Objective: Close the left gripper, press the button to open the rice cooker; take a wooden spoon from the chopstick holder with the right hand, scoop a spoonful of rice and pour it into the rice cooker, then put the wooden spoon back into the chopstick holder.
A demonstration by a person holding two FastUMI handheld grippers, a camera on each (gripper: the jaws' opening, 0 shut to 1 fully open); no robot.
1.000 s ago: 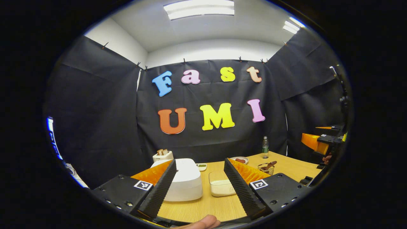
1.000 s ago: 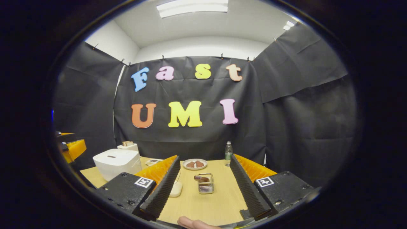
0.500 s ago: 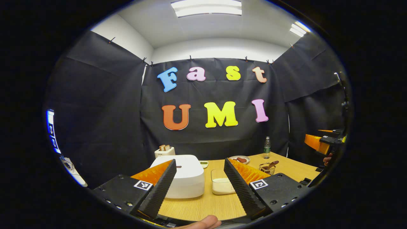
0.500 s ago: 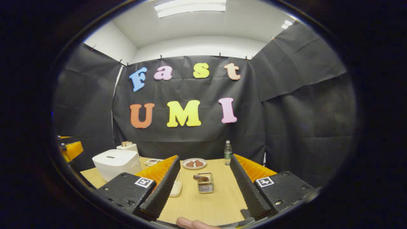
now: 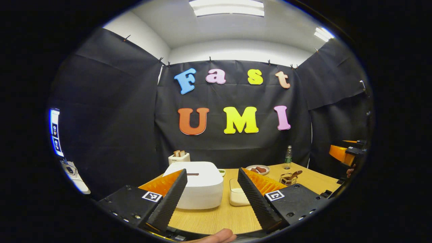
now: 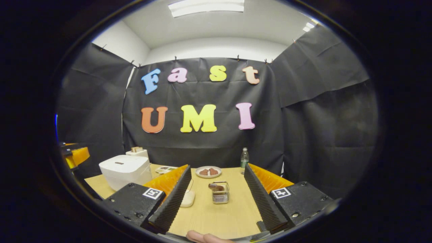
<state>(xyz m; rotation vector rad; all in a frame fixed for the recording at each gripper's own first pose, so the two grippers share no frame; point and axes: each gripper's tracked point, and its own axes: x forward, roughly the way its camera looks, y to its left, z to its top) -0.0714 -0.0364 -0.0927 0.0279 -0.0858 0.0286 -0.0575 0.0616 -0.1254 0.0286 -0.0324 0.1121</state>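
Left tool point(image 5: 212, 190) held open above the near edge of the surface point(image 5: 216, 219), nothing between its 2 fingers, aimed at the white rice cooker point(image 5: 198, 184) with lid down; cooker just beyond the left finger, well apart from it, toward the left side of the surface. Clear container of rice point(image 5: 238, 195) just right of the cooker, partly hidden by the right finger. Right tool point(image 6: 216, 192) also spread wide and empty, pointed at the wire chopstick holder point(image 6: 220, 195) standing mid-surface between its fingers, farther off and untouched. Wooden spoon point(image 6: 216, 186) resting in that holder, dark bowl end poking over the rim; same holder seen from the left gripper view point(image 5: 287, 179) toward the right side. Small square black-and-white coded tag on each tool's body; no readable writing on the cooker at this size. Along the far edge: plate with brown pieces point(image 6: 208, 171), clear bottle with green label point(image 6: 244, 158), small dish point(image 6: 165, 169), toaster with bread slices point(image 6: 136, 152) at the far left corner. Pale wood-grain surface, black cloth walls pinned up on 3 sides, white ceiling with strip lights. Fingertip of the holding hand point(image 6: 202, 237) at the bottom of the right gripper view.
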